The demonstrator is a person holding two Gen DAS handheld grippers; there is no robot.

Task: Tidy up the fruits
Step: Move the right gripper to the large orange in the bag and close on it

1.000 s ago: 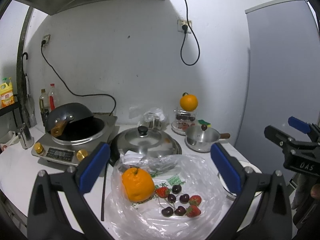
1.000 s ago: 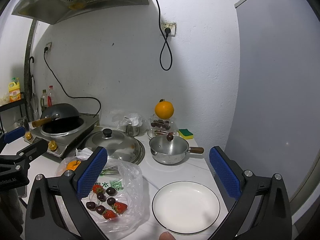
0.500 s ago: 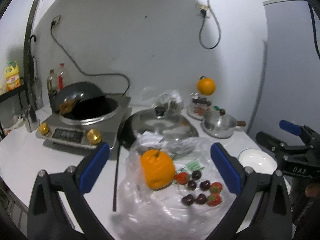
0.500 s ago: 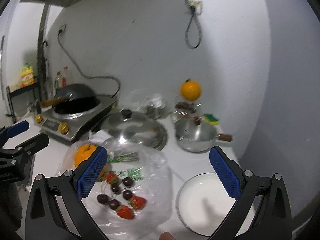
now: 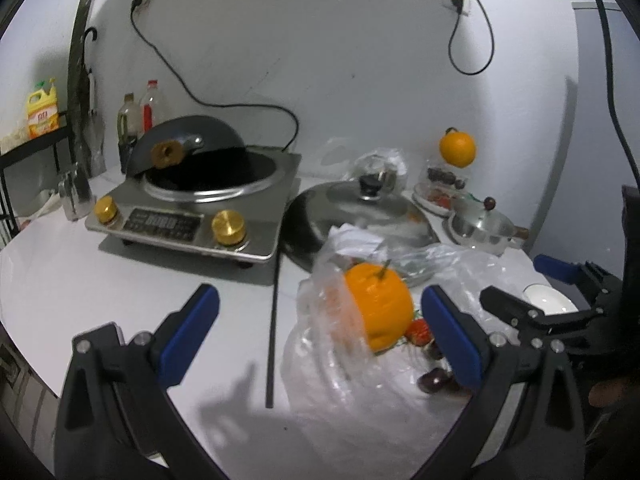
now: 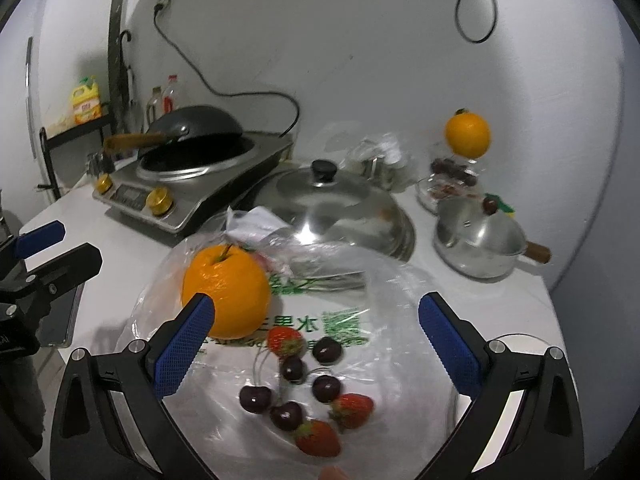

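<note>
A clear plastic bag [image 6: 360,304] lies on the white counter with an orange [image 6: 226,292], several dark cherries [image 6: 294,368] and strawberries [image 6: 318,438] on it. The orange [image 5: 378,304] also shows in the left wrist view. My right gripper [image 6: 316,336] is open and empty, hovering over the cherries. My left gripper [image 5: 316,328] is open and empty, just left of the orange. A white plate [image 5: 550,304] sits at the right, its rim also in the right wrist view [image 6: 520,340].
An induction cooker with a dark wok [image 5: 196,184] stands back left. A steel pan lid [image 6: 332,204] lies behind the bag. A small steel pot [image 6: 480,240] and a jar topped by a second orange [image 6: 468,136] stand back right. A dark rod [image 5: 274,320] lies on the counter.
Both grippers have moved left and lower toward the bag. The fruit now looms larger, and the plate has slid to the right edge of view.
</note>
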